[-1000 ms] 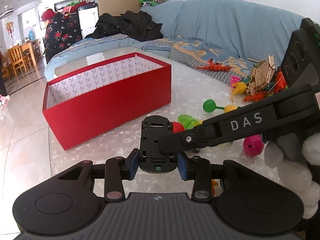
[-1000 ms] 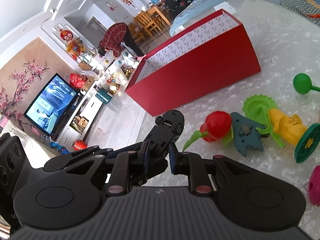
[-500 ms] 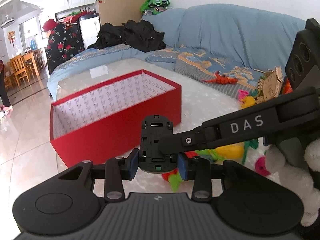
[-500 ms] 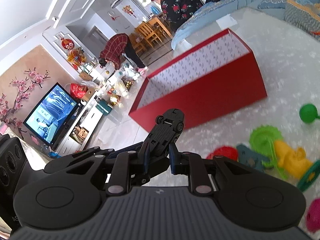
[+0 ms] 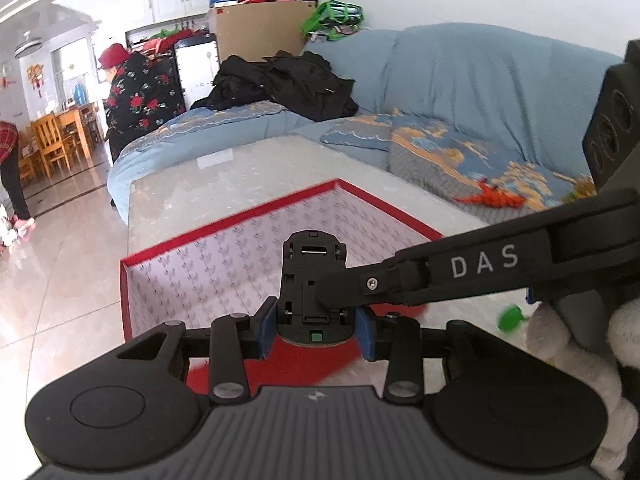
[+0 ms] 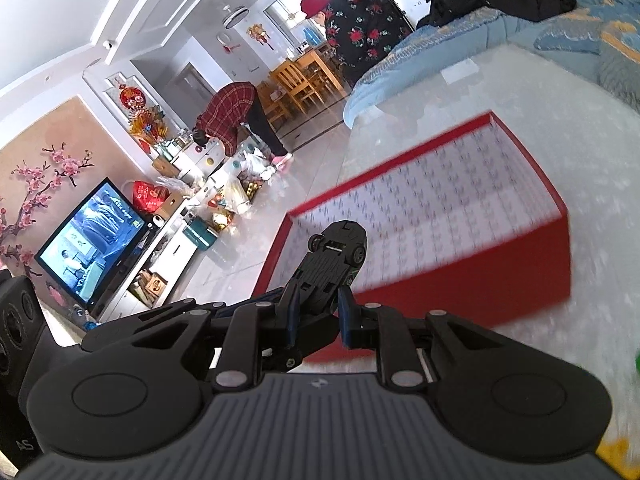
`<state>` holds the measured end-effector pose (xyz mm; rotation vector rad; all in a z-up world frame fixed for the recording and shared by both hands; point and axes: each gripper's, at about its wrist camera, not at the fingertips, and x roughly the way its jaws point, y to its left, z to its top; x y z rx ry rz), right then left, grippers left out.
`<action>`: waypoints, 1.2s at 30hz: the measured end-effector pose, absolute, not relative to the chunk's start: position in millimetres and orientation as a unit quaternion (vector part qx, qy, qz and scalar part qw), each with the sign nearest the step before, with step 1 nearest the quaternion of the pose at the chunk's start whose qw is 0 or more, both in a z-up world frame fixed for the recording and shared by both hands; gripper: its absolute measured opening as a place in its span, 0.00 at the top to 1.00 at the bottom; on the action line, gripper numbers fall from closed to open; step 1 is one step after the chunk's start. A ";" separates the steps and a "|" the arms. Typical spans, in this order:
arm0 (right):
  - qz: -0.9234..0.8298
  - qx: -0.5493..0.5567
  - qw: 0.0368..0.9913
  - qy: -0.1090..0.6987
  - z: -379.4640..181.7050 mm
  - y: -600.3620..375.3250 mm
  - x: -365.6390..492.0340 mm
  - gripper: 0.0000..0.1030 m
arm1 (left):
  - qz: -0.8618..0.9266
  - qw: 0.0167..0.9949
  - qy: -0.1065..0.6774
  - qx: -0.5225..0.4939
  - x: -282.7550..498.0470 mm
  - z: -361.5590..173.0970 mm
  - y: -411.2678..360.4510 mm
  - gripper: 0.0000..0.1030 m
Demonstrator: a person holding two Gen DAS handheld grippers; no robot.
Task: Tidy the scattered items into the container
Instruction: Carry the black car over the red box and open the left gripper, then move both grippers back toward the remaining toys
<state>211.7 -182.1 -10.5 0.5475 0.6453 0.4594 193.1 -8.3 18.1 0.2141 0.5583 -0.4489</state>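
Marble table, red box, both grippers around black toy car.

A pale, marbled, glossy table carried an open red box with a white patterned lining, which stood directly on the tabletop with bare surface beyond its far rim. At the table's right side, a small green toy lay on the surface, blurred. In the right wrist view, the same table showed mottled white around the red box, and a white slip lay flat near its far edge.
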 end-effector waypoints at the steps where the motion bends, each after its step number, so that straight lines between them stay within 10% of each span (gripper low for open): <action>1: 0.217 0.261 0.888 0.310 -10.7 -179.9 220.4 0.83 | -0.217 0.931 0.276 0.098 201.2 17.7 -6.7 0.60; 17: 0.170 0.247 0.906 0.298 -22.7 -196.8 203.1 0.67 | -0.170 0.936 0.308 -0.006 222.5 10.4 41.7 0.57; 21: 0.176 0.238 0.911 0.287 -11.0 -209.0 159.7 0.50 | -0.168 0.937 0.305 -0.018 188.8 11.2 47.8 0.54; 36: 0.155 0.178 0.919 0.318 -37.7 -235.7 110.1 0.50 | -0.259 0.908 0.327 0.047 114.3 -38.6 -8.0 0.49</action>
